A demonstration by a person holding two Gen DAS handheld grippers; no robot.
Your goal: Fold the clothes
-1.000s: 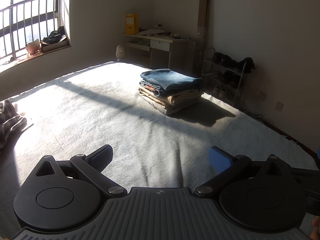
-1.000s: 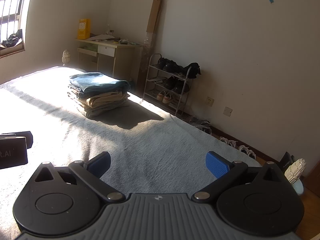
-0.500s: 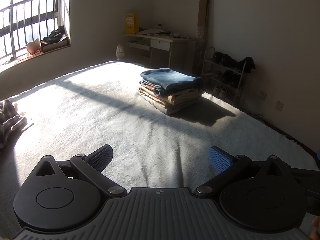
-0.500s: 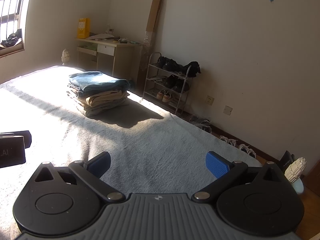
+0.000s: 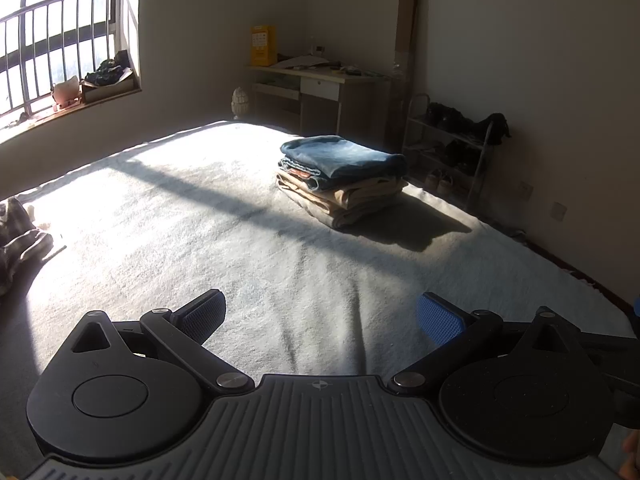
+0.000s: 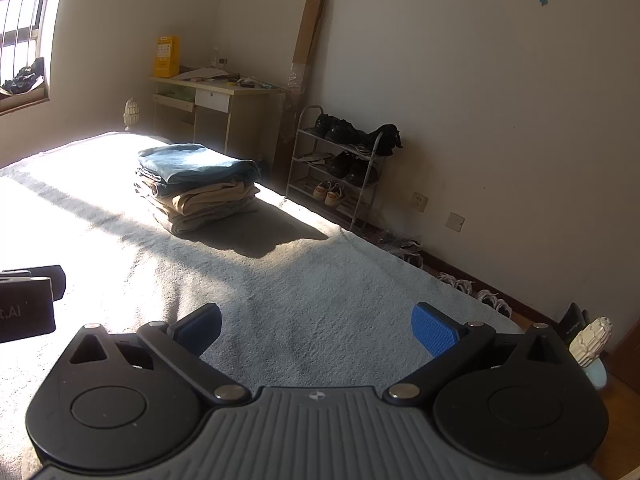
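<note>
Between garments
Our left tool (image 5: 320, 314) and right tool (image 6: 316, 326) hang spread and empty over the bed (image 5: 200, 220), stack (image 5: 344, 178) set aside.

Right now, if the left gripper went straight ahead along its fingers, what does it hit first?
Probably the grey bed cover: the left gripper is open, holds nothing, and points slightly down at bare fabric. The folded stack sits farther off, right of that line. Depth is unclear.
</note>
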